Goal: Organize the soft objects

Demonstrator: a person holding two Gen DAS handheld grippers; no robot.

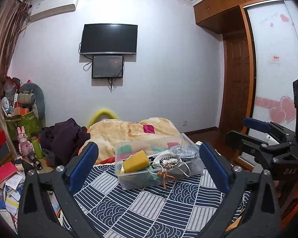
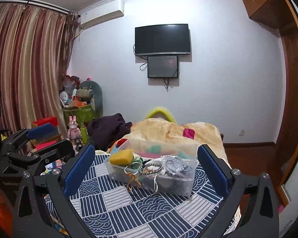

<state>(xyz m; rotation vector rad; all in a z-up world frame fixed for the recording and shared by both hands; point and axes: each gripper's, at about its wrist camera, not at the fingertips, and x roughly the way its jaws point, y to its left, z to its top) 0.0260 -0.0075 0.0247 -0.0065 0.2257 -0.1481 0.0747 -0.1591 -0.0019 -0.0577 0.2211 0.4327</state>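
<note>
Here I see the patterned blue bedcover (image 1: 149, 204) carrying a clear plastic bin (image 1: 159, 180) at my twelve o'clock, a yellow sponge (image 1: 136, 161) at its ten o'clock corner, while my left gripper (image 1: 149, 164) and right gripper (image 2: 146, 167) both gape wide, holding nothing.

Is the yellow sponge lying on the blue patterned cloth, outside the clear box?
No, the yellow sponge sits inside the clear plastic box, at its left end.

Embossed letters "DAS" on black plastic body of right gripper (image 1: 256, 136), far right. Other labels too blurred to read.
</note>
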